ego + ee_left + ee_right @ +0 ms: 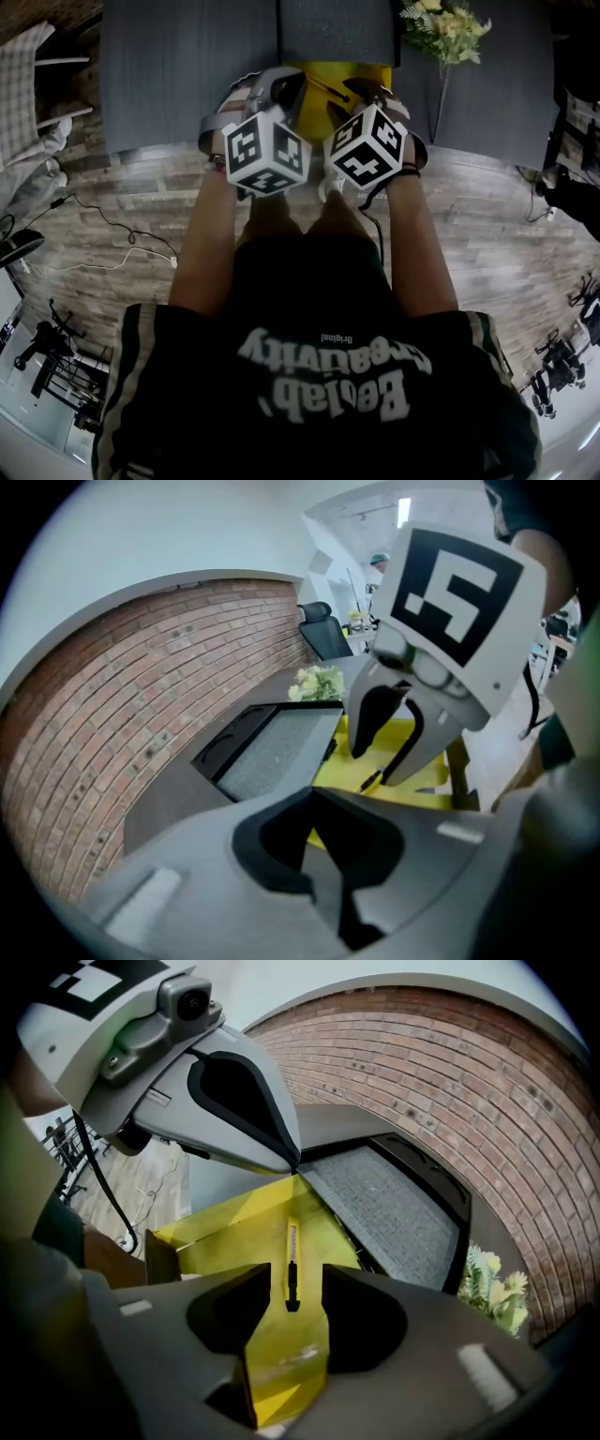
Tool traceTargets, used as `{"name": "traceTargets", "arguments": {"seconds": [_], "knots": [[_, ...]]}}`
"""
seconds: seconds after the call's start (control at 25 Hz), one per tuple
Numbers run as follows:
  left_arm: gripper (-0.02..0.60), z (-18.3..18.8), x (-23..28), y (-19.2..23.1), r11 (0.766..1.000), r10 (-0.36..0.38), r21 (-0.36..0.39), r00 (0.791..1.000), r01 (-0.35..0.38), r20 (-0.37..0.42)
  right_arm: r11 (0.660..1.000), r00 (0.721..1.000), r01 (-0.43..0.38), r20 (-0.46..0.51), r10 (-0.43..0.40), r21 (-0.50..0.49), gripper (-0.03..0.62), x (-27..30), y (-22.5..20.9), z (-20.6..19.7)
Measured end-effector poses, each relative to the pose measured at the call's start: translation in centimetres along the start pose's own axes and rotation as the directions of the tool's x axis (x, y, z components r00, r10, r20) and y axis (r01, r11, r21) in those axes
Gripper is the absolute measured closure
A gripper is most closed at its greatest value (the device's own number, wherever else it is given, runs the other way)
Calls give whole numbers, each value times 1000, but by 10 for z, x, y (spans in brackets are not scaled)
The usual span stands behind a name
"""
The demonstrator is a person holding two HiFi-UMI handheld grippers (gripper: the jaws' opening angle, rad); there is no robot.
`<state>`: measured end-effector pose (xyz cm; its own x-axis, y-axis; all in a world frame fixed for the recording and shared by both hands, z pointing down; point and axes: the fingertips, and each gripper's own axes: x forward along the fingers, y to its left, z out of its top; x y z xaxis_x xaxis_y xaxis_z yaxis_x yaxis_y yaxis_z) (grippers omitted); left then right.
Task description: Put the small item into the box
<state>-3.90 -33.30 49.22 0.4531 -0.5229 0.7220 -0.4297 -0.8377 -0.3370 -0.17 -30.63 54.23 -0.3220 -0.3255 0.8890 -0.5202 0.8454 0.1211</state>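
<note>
A yellow box (pixel 339 73) stands open at the near edge of the dark table (pixel 178 75). On its floor lies the small item, a yellow utility knife with a black slider (pixel 292 1265), also visible as the knife (pixel 373 780) in the left gripper view. My right gripper (pixel 296 1283) hangs over the box with its jaws open. The knife shows in the gap below them, touched by neither pad. My left gripper (pixel 294 1166) is shut on the box's upper edge. From its own camera the left gripper (pixel 323 832) shows a sliver of yellow at its tips.
A grey mat in a black tray (pixel 394 1208) lies on the table just beyond the box. A bunch of yellow flowers (pixel 445 23) stands at the right. A brick wall (pixel 122 696) runs behind the table. Cables (pixel 112 253) trail on the wooden floor at the left.
</note>
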Motion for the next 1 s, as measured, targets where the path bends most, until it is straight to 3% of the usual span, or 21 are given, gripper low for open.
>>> {"name": "traceTargets", "arguments": {"seconds": [1.0], "knots": [[578,46,-61,8,998,55,36,997,-57,56,995,993,92,83,-88,-43,430,-73,-1,29]]}}
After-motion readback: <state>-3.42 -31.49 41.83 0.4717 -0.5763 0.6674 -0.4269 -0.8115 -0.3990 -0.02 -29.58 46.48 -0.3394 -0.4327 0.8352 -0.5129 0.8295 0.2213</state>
